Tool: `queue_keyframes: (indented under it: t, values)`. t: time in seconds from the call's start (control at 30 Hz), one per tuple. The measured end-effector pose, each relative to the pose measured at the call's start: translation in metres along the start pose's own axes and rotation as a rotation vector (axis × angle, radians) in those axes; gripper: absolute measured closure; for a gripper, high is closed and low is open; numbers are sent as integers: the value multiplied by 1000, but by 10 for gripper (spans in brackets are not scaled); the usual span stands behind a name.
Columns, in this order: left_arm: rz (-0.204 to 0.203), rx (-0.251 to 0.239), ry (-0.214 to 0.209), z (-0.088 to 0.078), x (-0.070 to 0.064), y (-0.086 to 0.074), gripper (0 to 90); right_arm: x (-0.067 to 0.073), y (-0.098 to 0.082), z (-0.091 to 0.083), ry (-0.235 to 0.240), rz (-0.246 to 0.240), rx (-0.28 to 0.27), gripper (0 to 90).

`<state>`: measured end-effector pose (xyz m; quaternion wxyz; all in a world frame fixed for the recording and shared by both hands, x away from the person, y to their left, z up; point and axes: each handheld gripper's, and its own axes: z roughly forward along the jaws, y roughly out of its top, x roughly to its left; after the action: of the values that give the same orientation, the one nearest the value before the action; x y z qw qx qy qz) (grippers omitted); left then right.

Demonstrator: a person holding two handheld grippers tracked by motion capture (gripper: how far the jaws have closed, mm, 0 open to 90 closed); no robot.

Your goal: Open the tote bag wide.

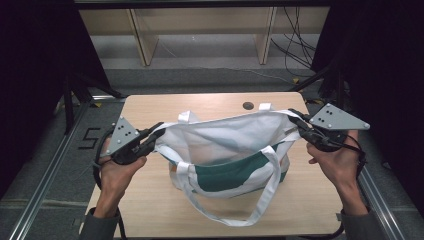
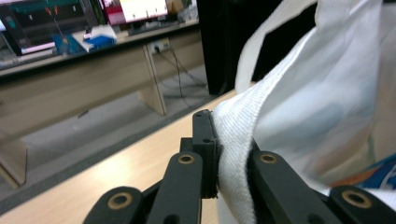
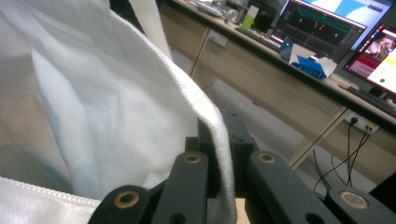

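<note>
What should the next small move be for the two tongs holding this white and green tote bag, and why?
Probably lower the tote bag a little further until it sits settled on the table, keeping both grips. The left tongs and right tongs are each shut on opposite ends of the rim, stretching the mouth wide, while the bag's base already rests on the wood and one handle droops forward.

One tote bag [image 1: 225, 150] – two straps; two grippers – left gripper [image 1: 156, 131], right gripper [image 1: 295, 119]; one table [image 1: 150, 200].

The bag [image 1: 227, 150] covers the middle of the surface [image 1: 150, 200]. Its cloth hides each claw's tips. Both forearms are cut off by the high view's bottom edge.
</note>
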<state>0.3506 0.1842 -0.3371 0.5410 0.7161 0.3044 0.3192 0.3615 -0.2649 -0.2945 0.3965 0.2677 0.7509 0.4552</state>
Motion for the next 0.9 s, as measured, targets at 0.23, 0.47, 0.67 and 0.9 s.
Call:
queue_keyframes:
  t: [0.23,0.47,0.67,0.9]
  values:
    - [-60,19,23,28,12,-9,824,-6,-7,23,-26,10,46,882]
    - [-116,44,40,67,32,-12,831,-25,-15,54,-54,139,89,724]
    - [-139,38,53,80,37,-15,829,-37,-17,50,-105,266,76,420]
    - [-155,55,64,84,38,-18,842,-35,-7,10,53,366,-26,458]
